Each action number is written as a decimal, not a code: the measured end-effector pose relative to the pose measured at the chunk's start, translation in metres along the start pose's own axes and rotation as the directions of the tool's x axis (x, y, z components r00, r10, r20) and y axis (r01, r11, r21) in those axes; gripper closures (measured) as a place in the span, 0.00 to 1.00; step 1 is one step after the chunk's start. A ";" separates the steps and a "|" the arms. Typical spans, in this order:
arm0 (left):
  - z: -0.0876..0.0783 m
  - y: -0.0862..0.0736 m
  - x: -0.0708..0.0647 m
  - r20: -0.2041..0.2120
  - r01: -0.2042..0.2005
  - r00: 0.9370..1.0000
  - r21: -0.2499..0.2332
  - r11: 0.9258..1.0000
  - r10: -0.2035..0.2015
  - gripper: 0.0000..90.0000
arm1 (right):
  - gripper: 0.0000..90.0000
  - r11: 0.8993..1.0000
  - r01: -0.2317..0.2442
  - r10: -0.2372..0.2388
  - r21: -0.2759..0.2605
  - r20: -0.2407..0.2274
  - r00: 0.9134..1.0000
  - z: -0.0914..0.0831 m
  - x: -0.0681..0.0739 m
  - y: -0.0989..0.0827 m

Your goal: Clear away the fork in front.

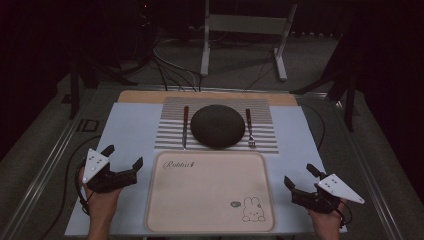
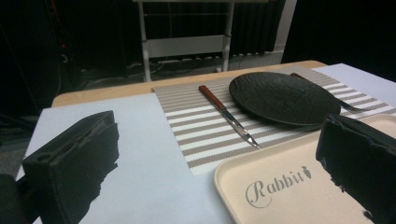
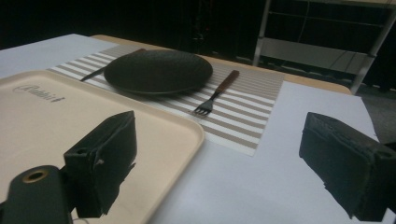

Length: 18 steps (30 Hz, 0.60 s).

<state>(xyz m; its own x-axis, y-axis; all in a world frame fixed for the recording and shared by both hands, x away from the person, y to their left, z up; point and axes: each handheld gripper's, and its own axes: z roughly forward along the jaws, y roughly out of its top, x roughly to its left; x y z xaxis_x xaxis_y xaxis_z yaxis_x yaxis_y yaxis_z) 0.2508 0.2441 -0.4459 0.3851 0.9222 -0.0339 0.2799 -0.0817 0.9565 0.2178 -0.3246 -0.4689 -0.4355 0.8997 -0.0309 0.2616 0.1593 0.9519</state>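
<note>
A cream tray [image 1: 210, 192] with a small rabbit drawing and the word "Rabbit" lies at the near edge of the table, on a pale blue sheet [image 1: 130, 130]. Just behind it, touching its far rim or nearly so, is a striped placemat [image 1: 170, 132]. A dark round plate [image 1: 218, 126] sits in the middle of the mat, with a knife [image 1: 185, 125] to its left and a fork [image 1: 249, 127] to its right — both have reddish-brown handles pointing away from the person, and both lie just beside the plate without touching it.

The left gripper [image 1: 122, 162] rests low at the left side of the tray, held in the person's left hand [image 1: 102, 200]. Its jaws stand wide apart with nothing between them; in the left gripper view one jaw is over the blue sheet and the other over the tray's corner, and the knife lies well ahead between them.

The right gripper [image 1: 300, 180] sits at the right side of the tray, in the right hand [image 1: 327, 217]. Its jaws are also spread wide and empty. In the right gripper view the left jaw hangs over the tray's edge and the right one over the blue sheet — the fork lies farther off on the mat, its tines toward the camera.

Both grippers are well apart from the plate, knife and fork. The tray holds nothing.
</note>
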 end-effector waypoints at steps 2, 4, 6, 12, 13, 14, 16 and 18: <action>0.001 -0.001 0.000 -0.007 -0.001 1.000 0.004 1.000 0.001 0.00 | 0.12 1.000 -0.010 0.010 0.003 0.002 1.000 0.000 -0.001 -0.001; 0.001 -0.001 -0.001 -0.011 0.001 1.000 0.004 1.000 -0.001 0.00 | 0.12 1.000 -0.019 0.019 0.004 0.002 1.000 0.000 -0.002 -0.001; 0.002 -0.002 -0.002 -0.015 -0.009 1.000 0.011 1.000 0.009 0.00 | 0.12 1.000 -0.028 0.028 0.000 0.016 0.999 -0.001 -0.003 0.000; 0.008 -0.006 -0.003 -0.022 -0.018 1.000 0.025 1.000 0.019 0.00 | 0.12 1.000 -0.026 0.026 0.009 0.016 1.000 0.001 -0.002 0.000; 0.009 -0.006 -0.003 -0.022 -0.014 1.000 0.027 1.000 0.014 0.00 | 0.12 1.000 -0.022 0.022 0.005 0.020 1.000 0.001 -0.001 0.001; 0.010 -0.007 -0.003 -0.022 -0.012 1.000 0.031 0.999 0.012 0.00 | 0.12 1.000 -0.021 0.021 0.004 0.019 1.000 0.001 0.000 0.001; 0.013 -0.009 -0.004 -0.026 -0.015 1.000 0.038 0.999 0.016 0.00 | 0.12 1.000 -0.020 0.020 0.005 0.022 1.000 0.001 0.000 0.001; 0.014 -0.008 -0.003 -0.031 -0.023 0.999 0.041 0.999 0.025 0.00 | 0.12 1.000 -0.026 0.025 0.013 0.024 0.999 0.002 0.000 0.002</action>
<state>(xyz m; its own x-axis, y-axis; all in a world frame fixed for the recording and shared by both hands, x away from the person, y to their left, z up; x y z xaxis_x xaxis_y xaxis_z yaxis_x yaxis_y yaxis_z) 0.2593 0.2363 -0.4579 0.3648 0.9311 -0.0014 0.3062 -0.1186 0.9446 0.2196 -0.3237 -0.4678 -0.4081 0.9128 -0.0140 0.2840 0.1415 0.9483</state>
